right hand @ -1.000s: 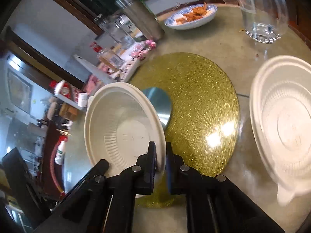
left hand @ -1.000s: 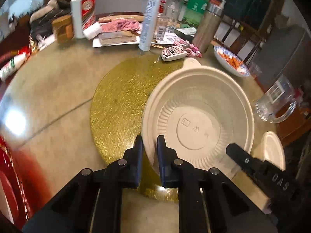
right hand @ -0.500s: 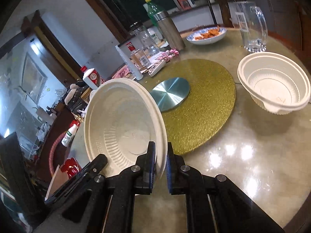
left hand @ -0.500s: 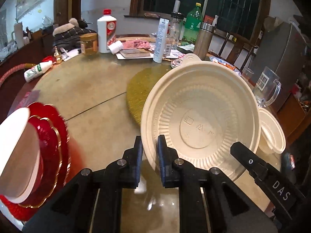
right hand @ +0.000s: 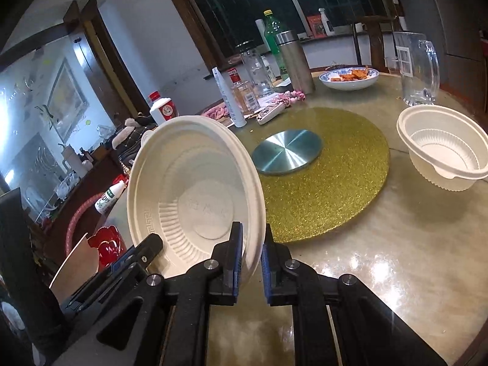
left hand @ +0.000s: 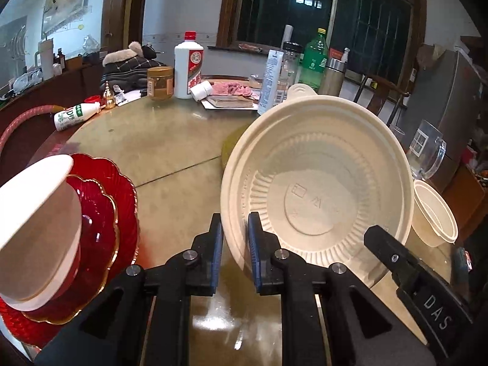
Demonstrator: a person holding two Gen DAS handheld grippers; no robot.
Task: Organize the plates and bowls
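above the table (left hand: 158, 152), both grippers' fingers (left hand: 217, 244) (right hand: 236, 247) pinch one cream bowl's (left hand: 317, 183) rim.

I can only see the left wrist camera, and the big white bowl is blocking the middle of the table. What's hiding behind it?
Observer: A shiny silver disc lies flat on the middle of the gold mat.
Operator: And that black thing poking in on my right, is it grabbing anything?
Observer: That is the right hand-held gripper. Its view shows it shut on the rim of the same white bowl.
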